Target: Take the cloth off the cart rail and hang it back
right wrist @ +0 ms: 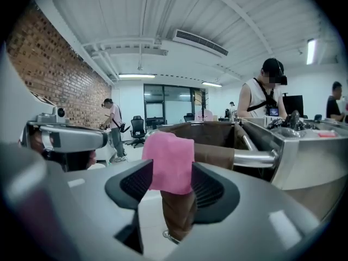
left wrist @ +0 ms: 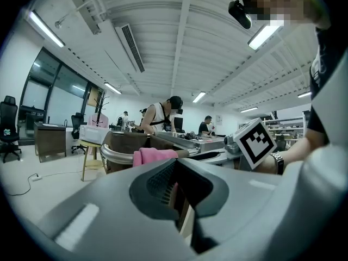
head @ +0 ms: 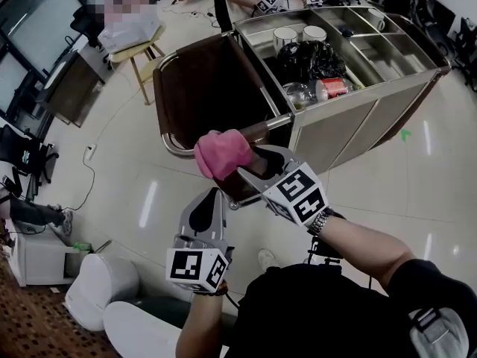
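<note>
Our right gripper (head: 250,164) stands wide open around the pink cloth (head: 222,154) draped on the cart rail (head: 171,148). We close squarely on it before lifting.

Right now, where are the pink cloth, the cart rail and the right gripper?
pink cloth (head: 222,154): head view, middle of the bunched fabric.
cart rail (right wrist: 261,158): right gripper view, bare metal part of the tube.
right gripper (head: 252,167): head view, midway between its open fingertips.

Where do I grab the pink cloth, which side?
Best pinch the front flap of the pink cloth, under the cart rail. Come in level from the rail's outer side with the right hand-held gripper; the flap hangs flat, lined up with its open jaws.
</note>
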The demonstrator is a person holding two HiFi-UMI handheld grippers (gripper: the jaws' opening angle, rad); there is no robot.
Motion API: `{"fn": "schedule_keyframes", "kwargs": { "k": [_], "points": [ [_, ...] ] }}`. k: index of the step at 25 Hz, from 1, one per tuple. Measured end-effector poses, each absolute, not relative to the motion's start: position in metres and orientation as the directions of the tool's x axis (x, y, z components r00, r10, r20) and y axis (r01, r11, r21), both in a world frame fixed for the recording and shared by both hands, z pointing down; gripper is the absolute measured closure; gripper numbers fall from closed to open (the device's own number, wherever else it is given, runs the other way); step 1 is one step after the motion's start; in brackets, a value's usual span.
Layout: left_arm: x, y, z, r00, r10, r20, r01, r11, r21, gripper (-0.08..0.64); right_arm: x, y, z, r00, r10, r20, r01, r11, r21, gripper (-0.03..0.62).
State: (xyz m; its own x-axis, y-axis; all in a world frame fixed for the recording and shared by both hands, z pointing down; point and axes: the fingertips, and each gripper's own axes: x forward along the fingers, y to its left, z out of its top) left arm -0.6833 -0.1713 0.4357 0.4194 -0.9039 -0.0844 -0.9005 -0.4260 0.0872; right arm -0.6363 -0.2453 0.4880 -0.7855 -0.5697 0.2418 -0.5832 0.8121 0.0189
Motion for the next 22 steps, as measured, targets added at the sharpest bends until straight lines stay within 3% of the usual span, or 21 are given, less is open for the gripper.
{"fn": "schedule_keyframes", "kwargs": {
  "k": [8,12,16,22],
  "points": [
    [-0.706,-0.192,0.444,0.424,-0.903,-0.064,-0.897,-0.429,0.107,0.557,-0.654,-0.274,0.517,-0.764,-0.571,0.302,-0.604,0.797,-0.022,0.367],
    [-0.709,-0.197,0.447,0.425,-0.903,-0.059,-0.896,-0.429,0.11,0.557,-0.657,-0.277,0.519,-0.768,-0.568,0.297,-0.601,0.799,-0.027,0.393],
    [-0.709,-0.199,0.448,0.419,-0.906,-0.061,-0.899,-0.423,0.114,0.557,-0.656,-0.273,0.514,-0.771,-0.572,0.282,-0.598,0.802,-0.007,0.563],
    [-0.696,-0.187,0.444,0.412,-0.909,-0.065,-0.903,-0.417,0.108,0.557,-0.647,-0.255,0.5,-0.791,-0.559,0.25,-0.577,0.817,0.002,0.58]
  ]
}}
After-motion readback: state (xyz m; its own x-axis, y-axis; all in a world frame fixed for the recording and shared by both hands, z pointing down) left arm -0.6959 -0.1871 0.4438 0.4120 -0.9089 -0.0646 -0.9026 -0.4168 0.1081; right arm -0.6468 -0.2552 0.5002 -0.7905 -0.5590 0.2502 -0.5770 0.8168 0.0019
